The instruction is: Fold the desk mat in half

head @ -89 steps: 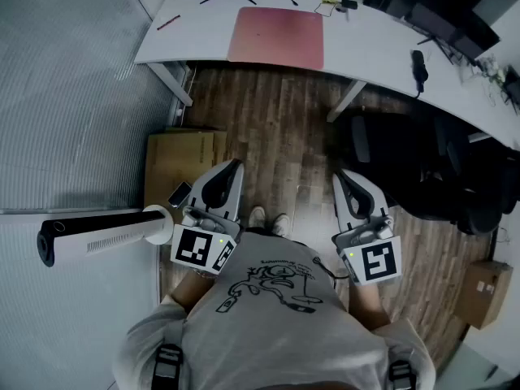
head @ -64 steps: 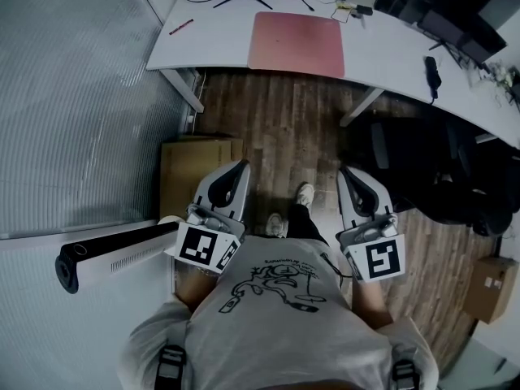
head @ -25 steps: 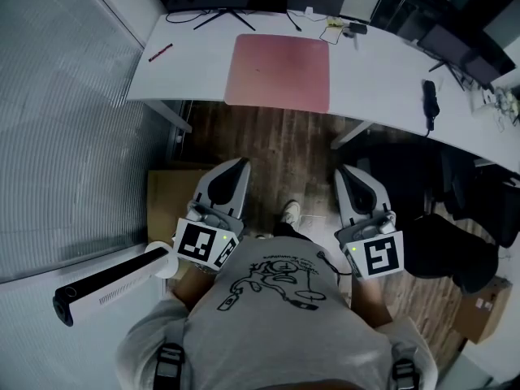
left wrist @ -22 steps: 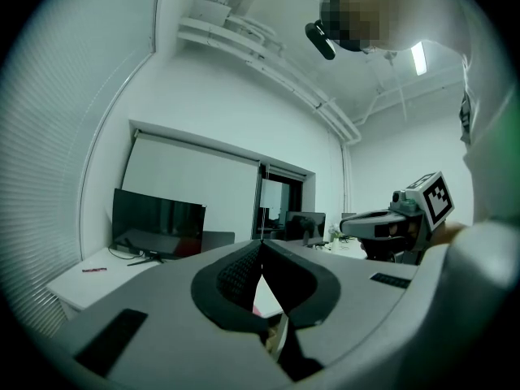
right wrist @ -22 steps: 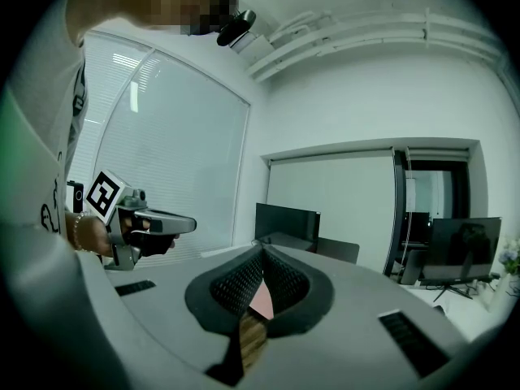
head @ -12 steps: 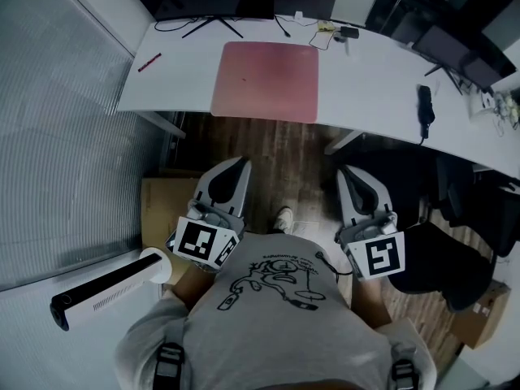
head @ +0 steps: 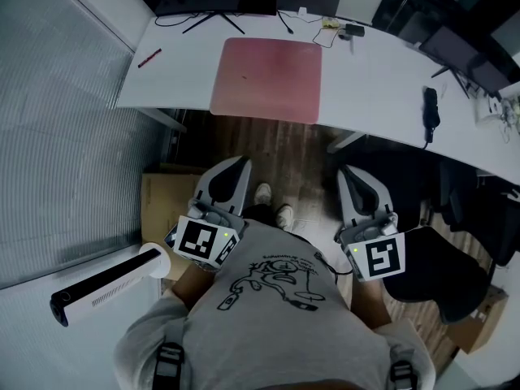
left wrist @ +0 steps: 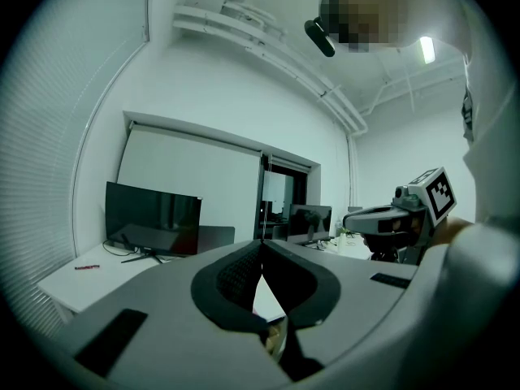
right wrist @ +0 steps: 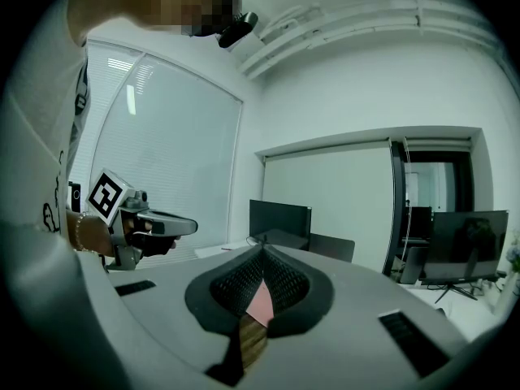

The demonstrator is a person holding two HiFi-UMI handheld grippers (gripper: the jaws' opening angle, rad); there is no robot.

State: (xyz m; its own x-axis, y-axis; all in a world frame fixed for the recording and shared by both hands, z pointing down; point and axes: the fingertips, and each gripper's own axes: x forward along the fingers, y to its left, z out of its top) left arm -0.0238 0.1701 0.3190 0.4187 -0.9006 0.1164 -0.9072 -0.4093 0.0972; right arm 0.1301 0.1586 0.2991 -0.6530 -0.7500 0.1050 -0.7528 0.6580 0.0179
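White desk (head: 382,71), wooden floor (head: 280,146), window blinds (head: 65,153)

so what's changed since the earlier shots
The person has walked closer to the desk, so the pink desk mat now lies nearer. Nothing was taken hold of. The left gripper and right gripper stay shut and empty, and the mat is still flat.

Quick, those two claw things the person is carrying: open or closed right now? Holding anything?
Left gripper: closed, holding nothing.
Right gripper: closed, holding nothing.
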